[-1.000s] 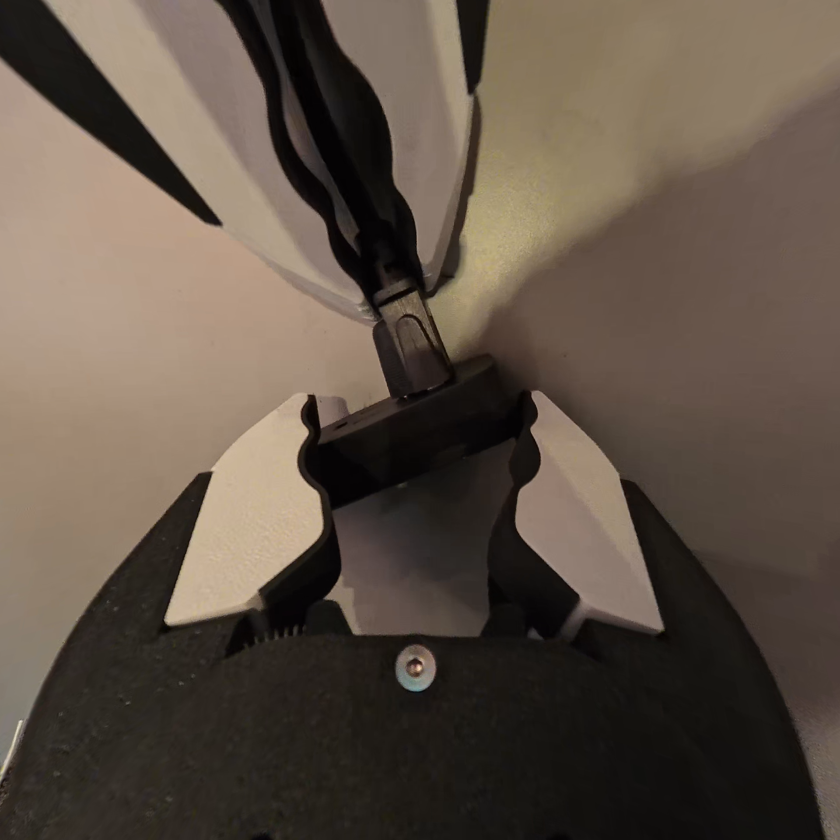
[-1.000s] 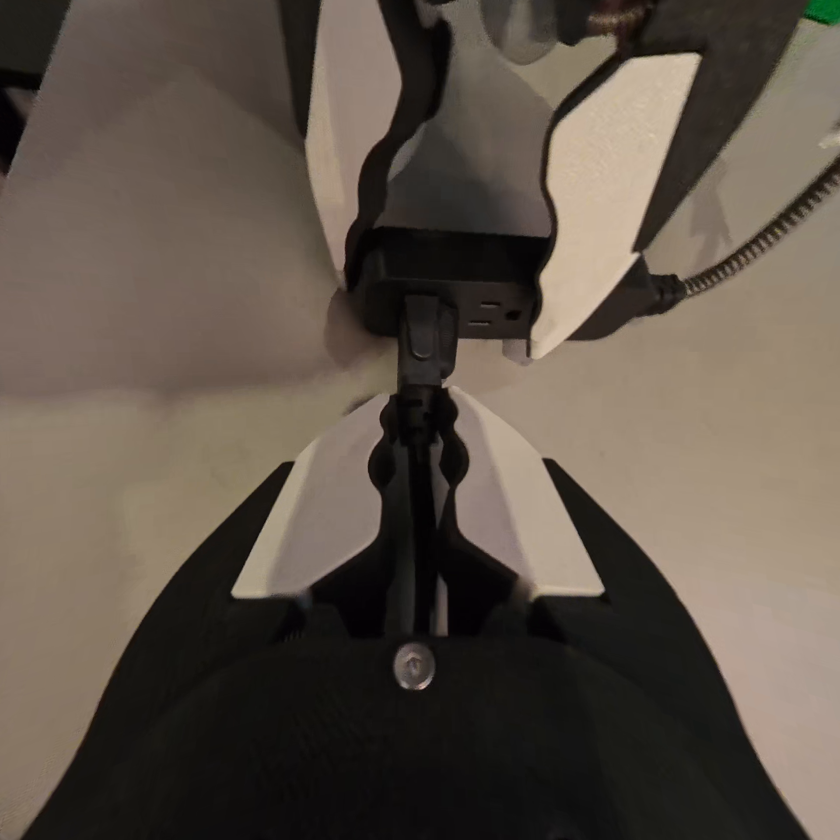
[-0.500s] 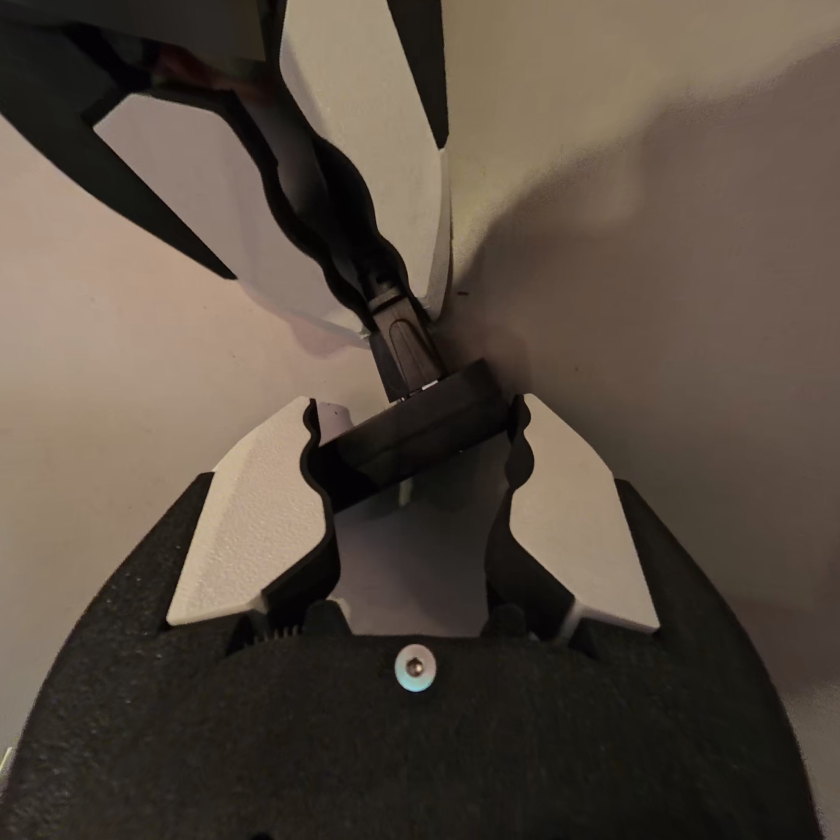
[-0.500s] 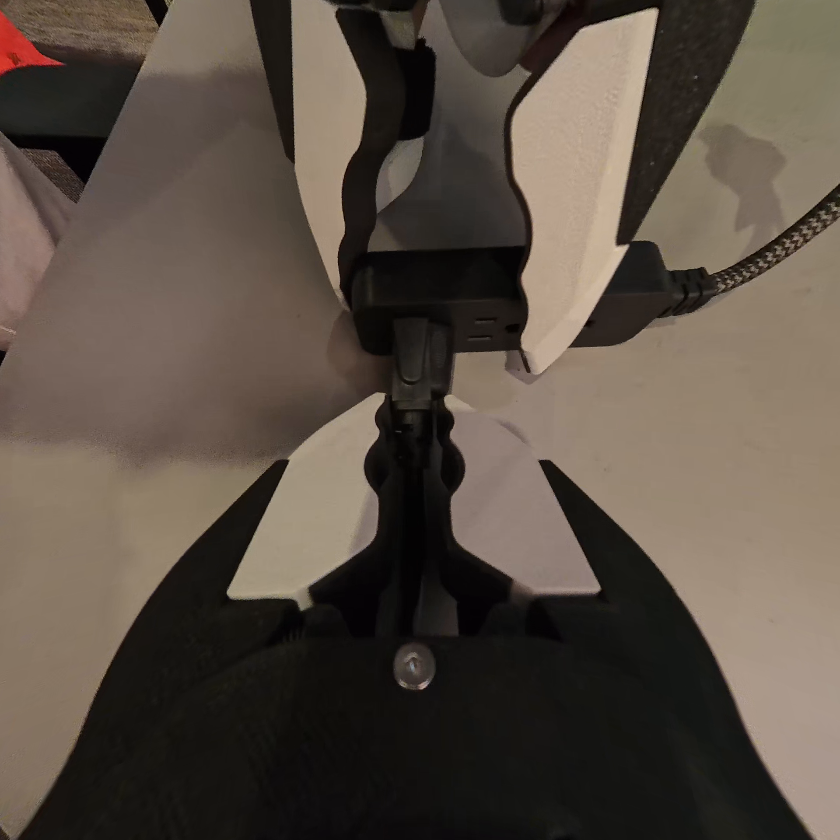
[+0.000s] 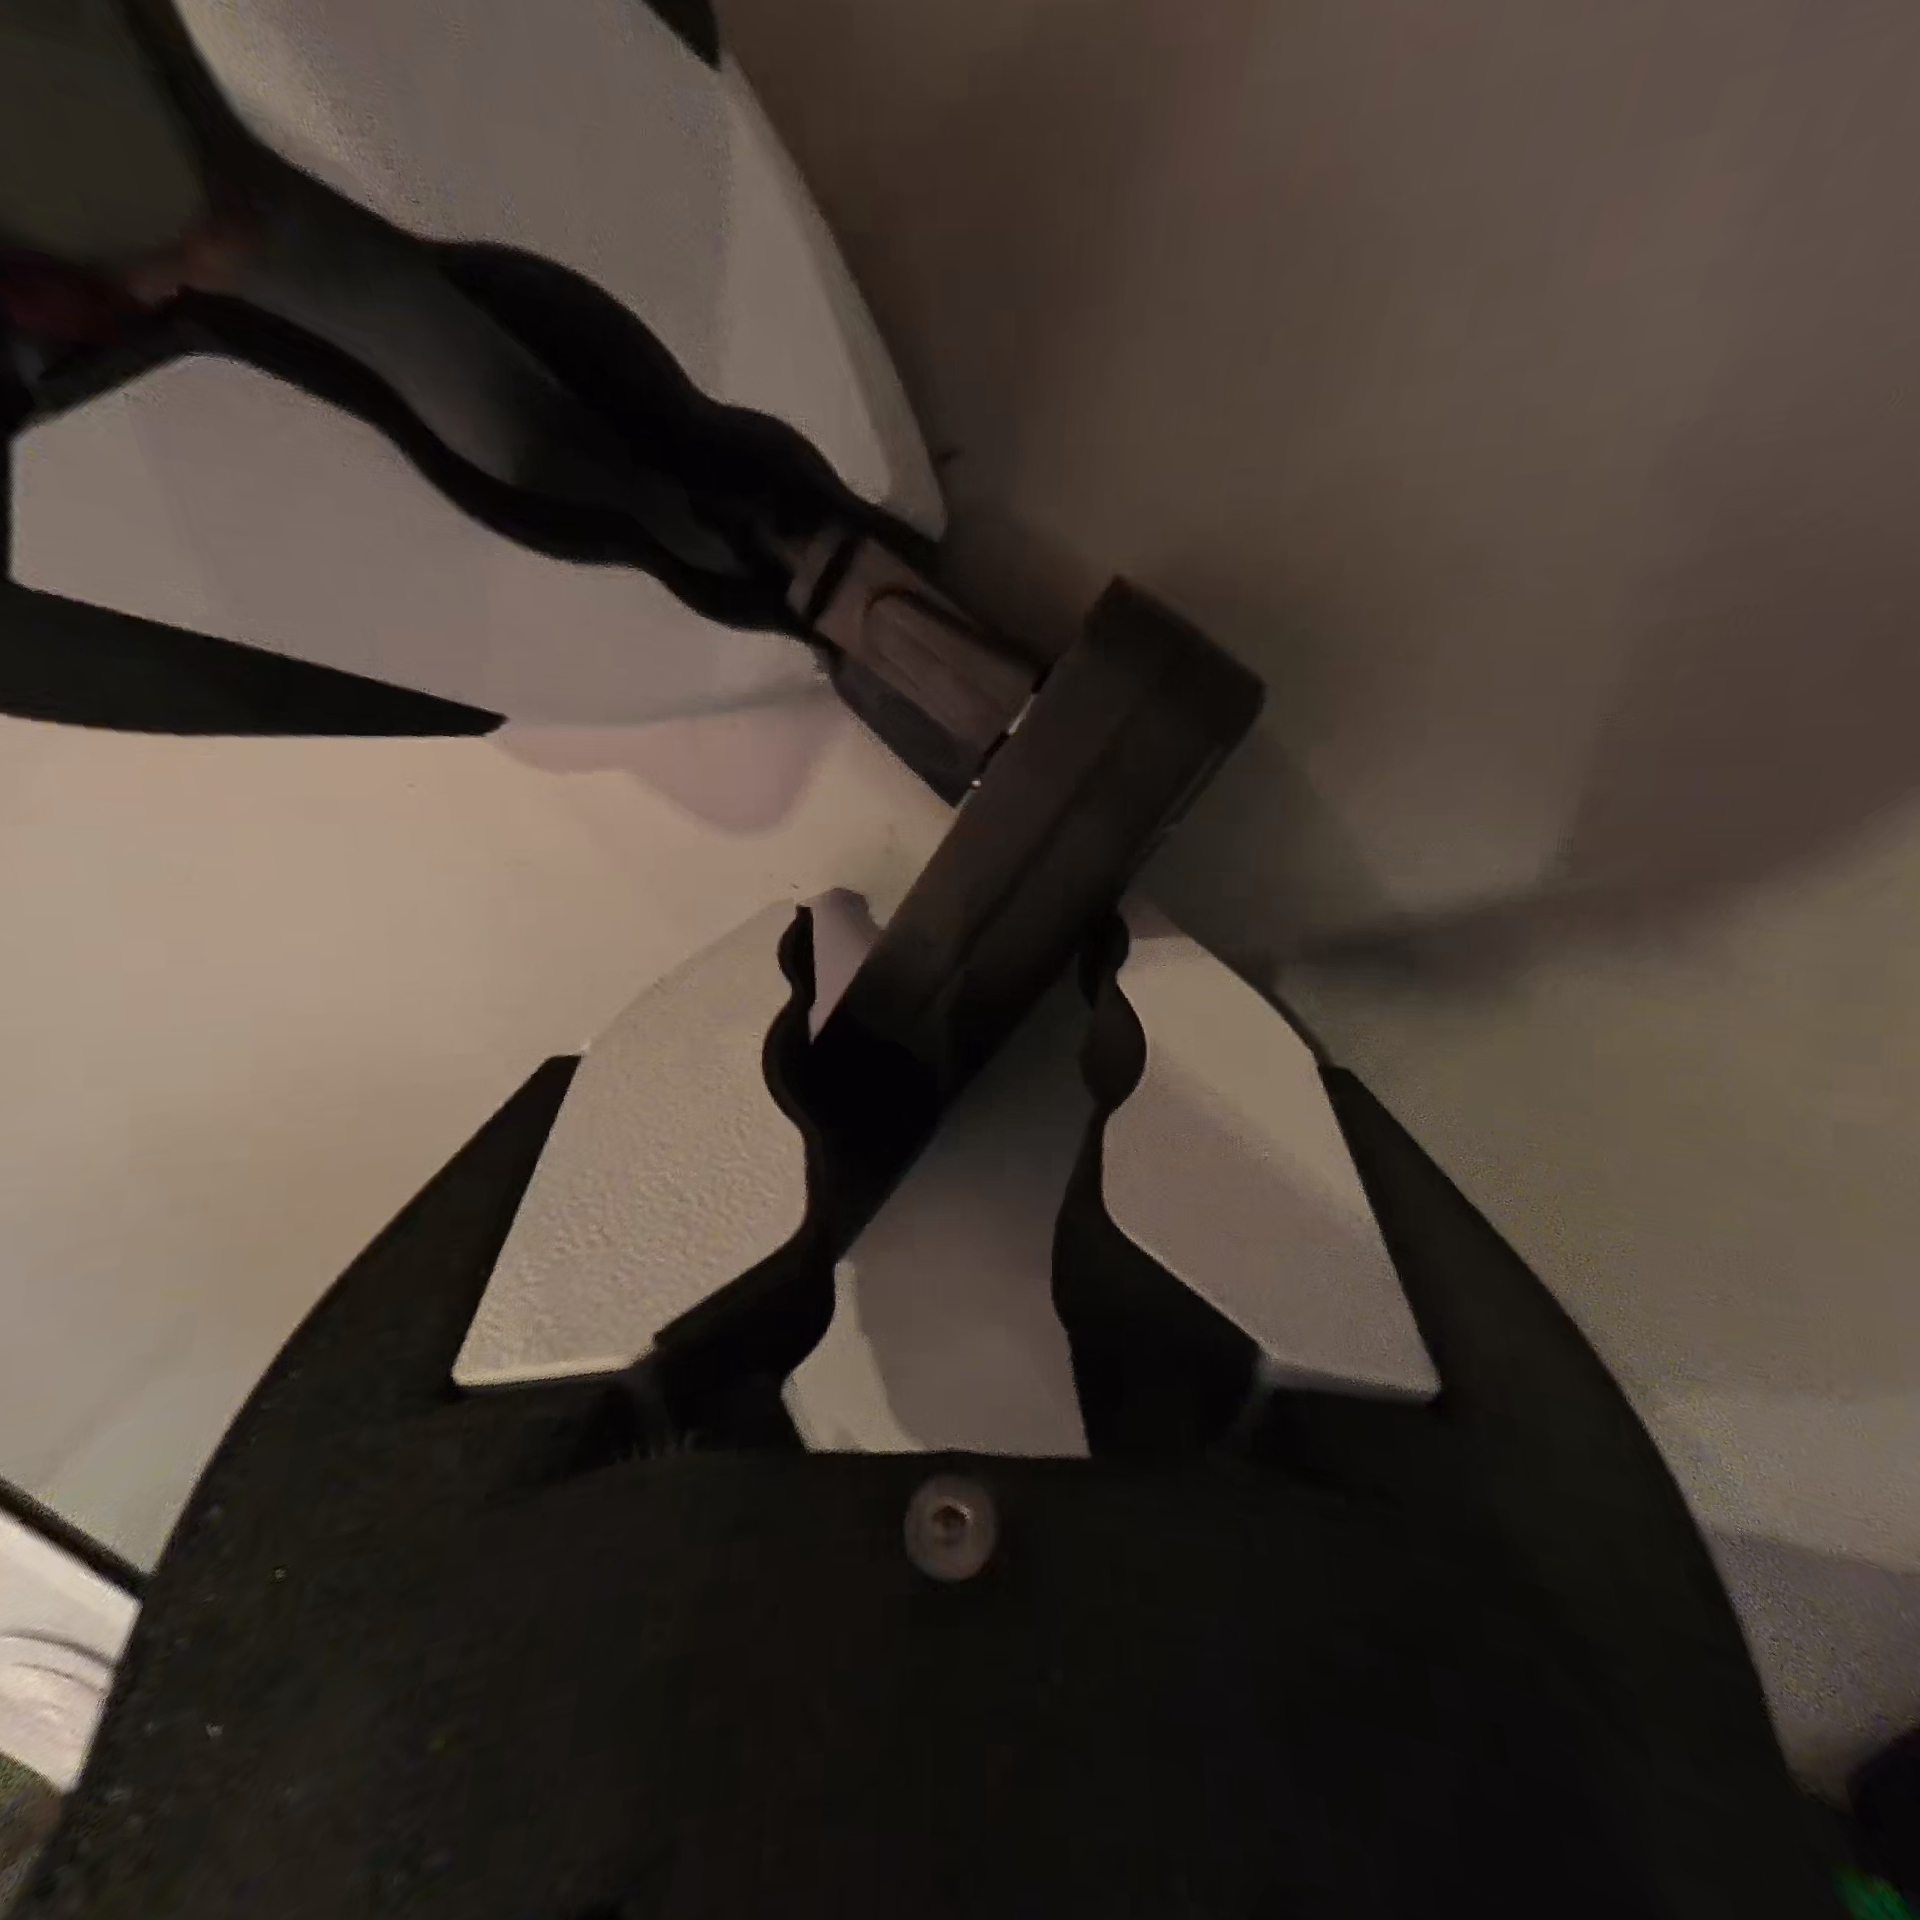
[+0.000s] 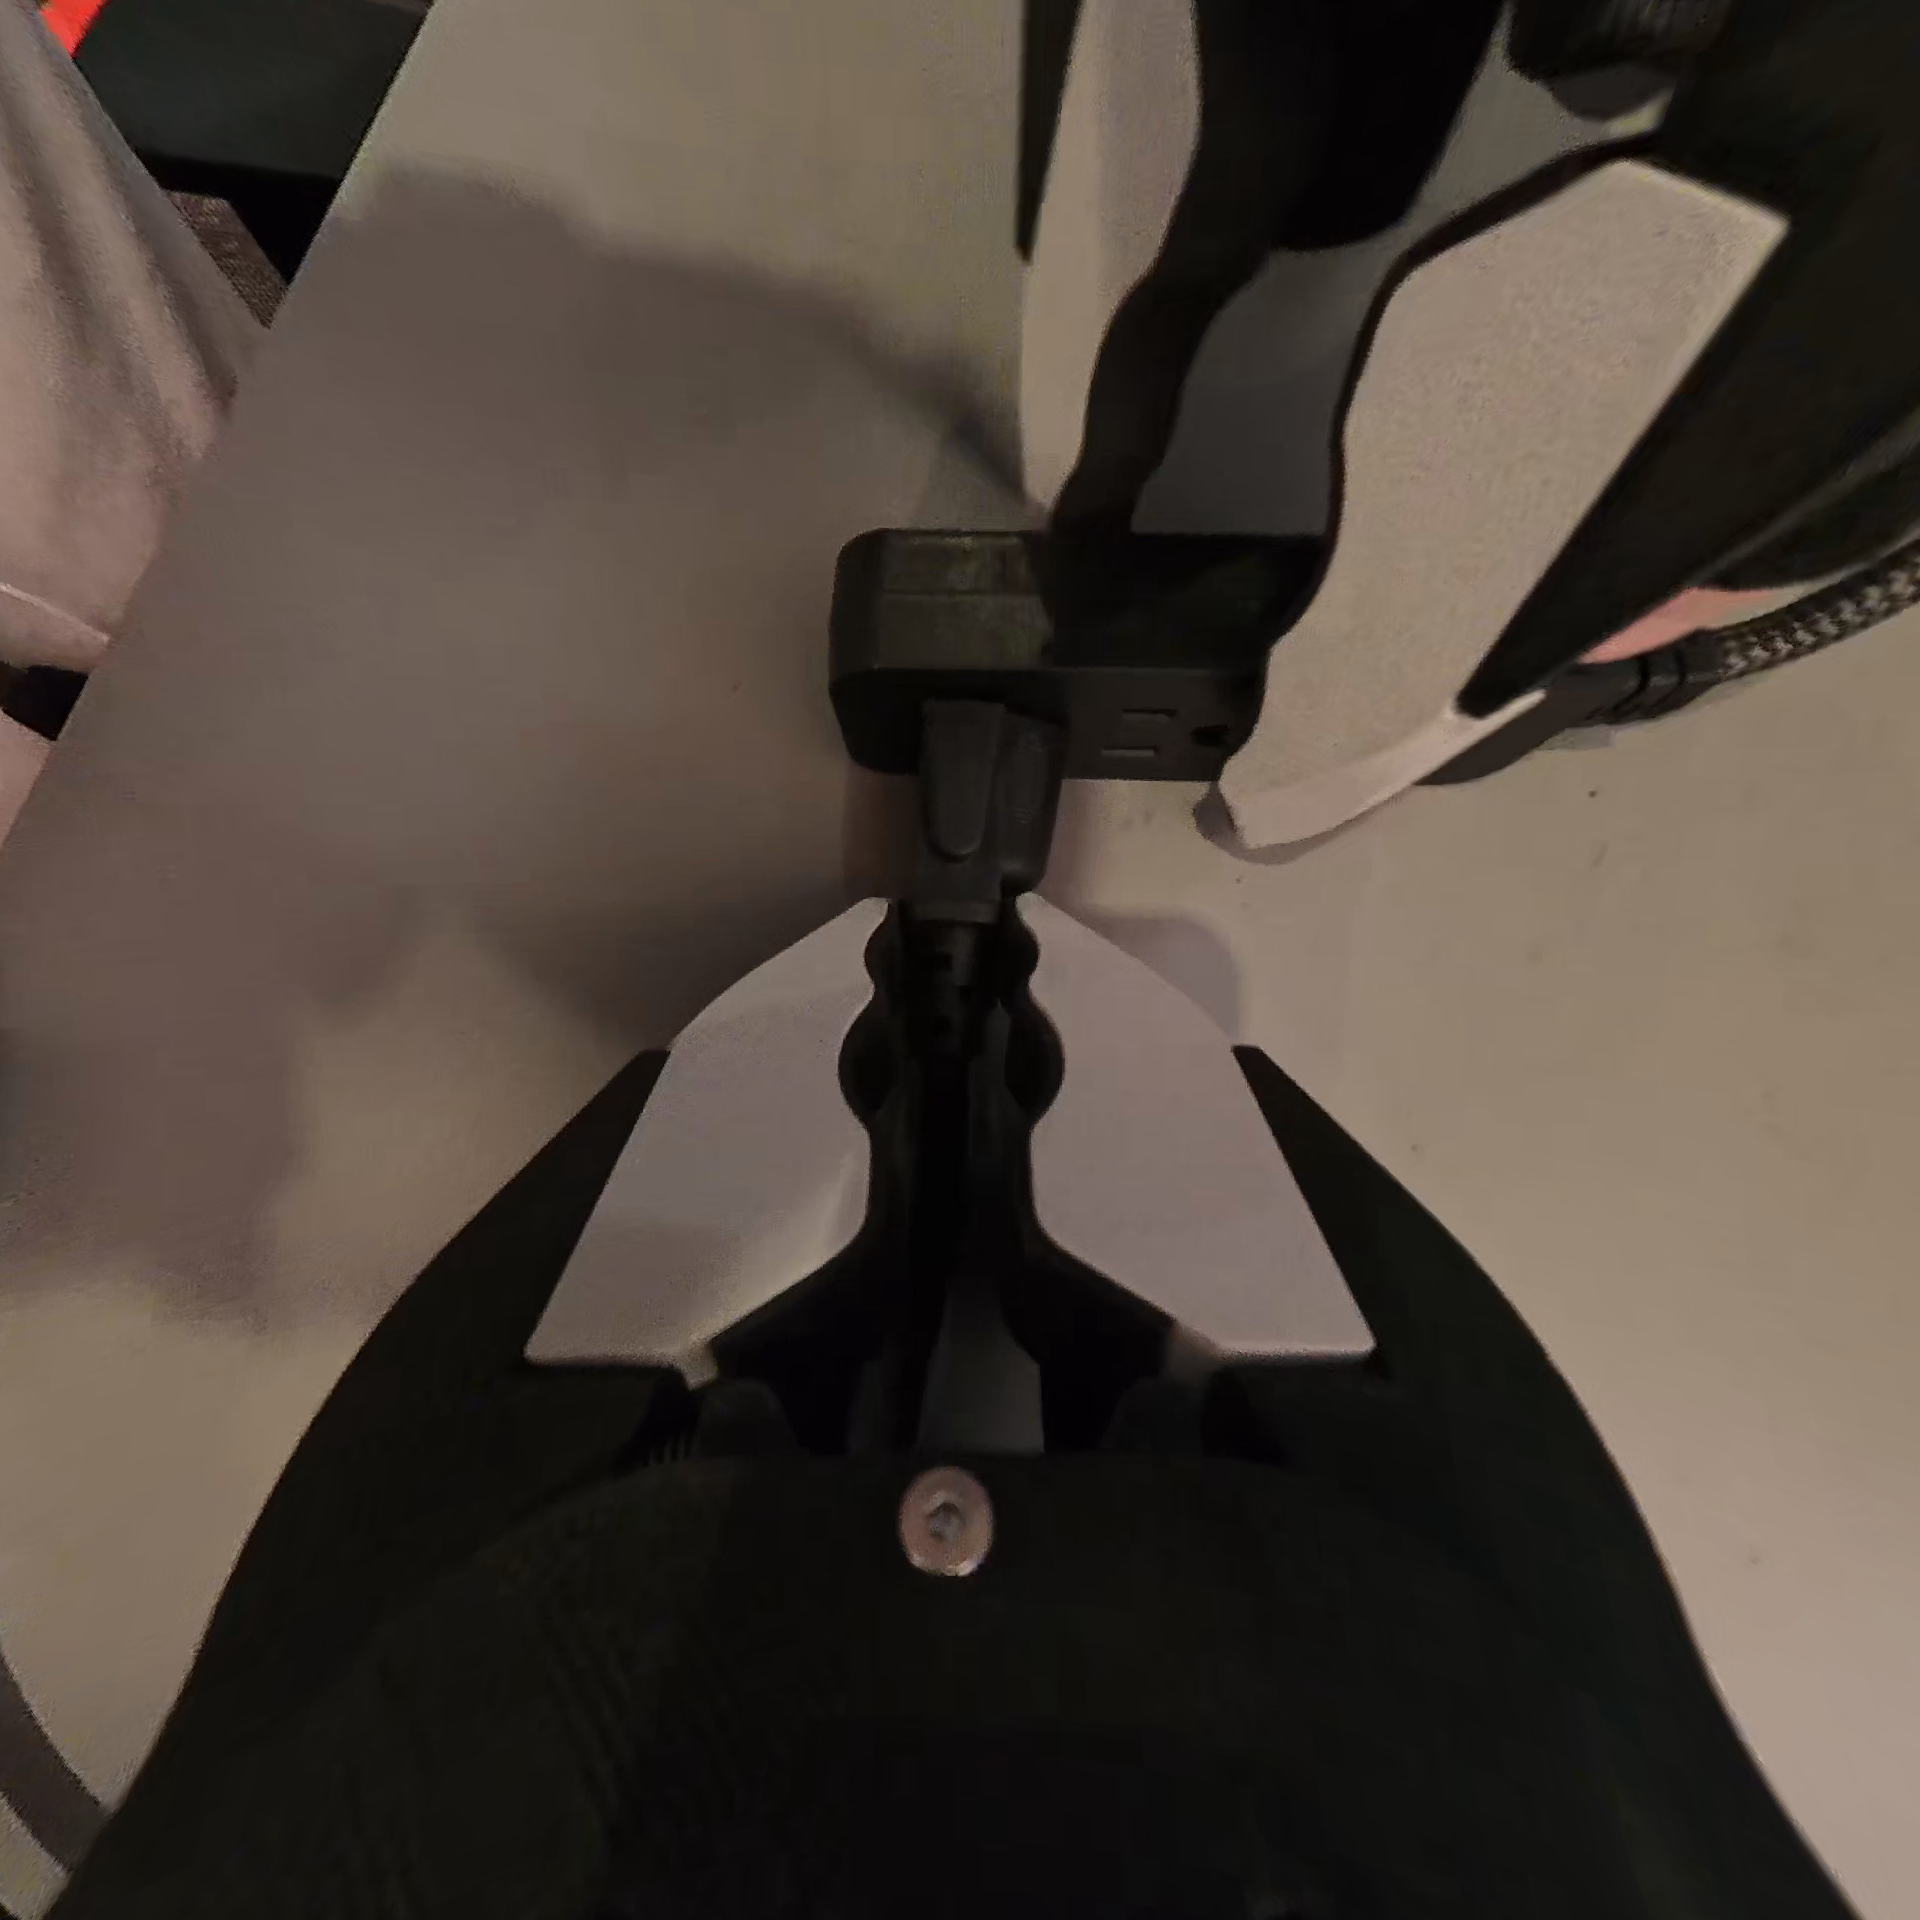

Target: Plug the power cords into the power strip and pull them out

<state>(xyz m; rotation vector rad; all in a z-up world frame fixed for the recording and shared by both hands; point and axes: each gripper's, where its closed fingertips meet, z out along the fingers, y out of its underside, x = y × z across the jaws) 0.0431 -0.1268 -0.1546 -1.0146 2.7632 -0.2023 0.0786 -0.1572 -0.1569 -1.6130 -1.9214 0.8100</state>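
A black power strip [image 5: 1049, 831] lies slantwise between the fingers of my left gripper [image 5: 966, 925], which is shut on it. In the right wrist view the strip [image 6: 935, 623] rests on the white table with my left gripper [image 6: 1236, 644] clamped over its right part. My right gripper [image 6: 951, 920] is shut on the neck of a black power cord plug [image 6: 977, 790], which sits in the strip's left socket. A free socket [image 6: 1153, 738] shows beside it. In the left wrist view the plug [image 5: 914, 665] meets the strip with a thin bright line at the joint.
A grey braided cable [image 6: 1766, 644] leaves the strip's right end. The white table [image 6: 623, 520] ends at the upper left, with pale cloth [image 6: 94, 364] and dark floor beyond. A small green thing [image 5: 1870, 1870] shows at the bottom right of the left wrist view. Tip to tip, the grippers are about 5 centimetres apart.
The strip has turned steeply slantwise in the left wrist view. My left gripper now sits farther toward the strip's cable end, so the strip's left end sticks out. The plug stays in the socket.
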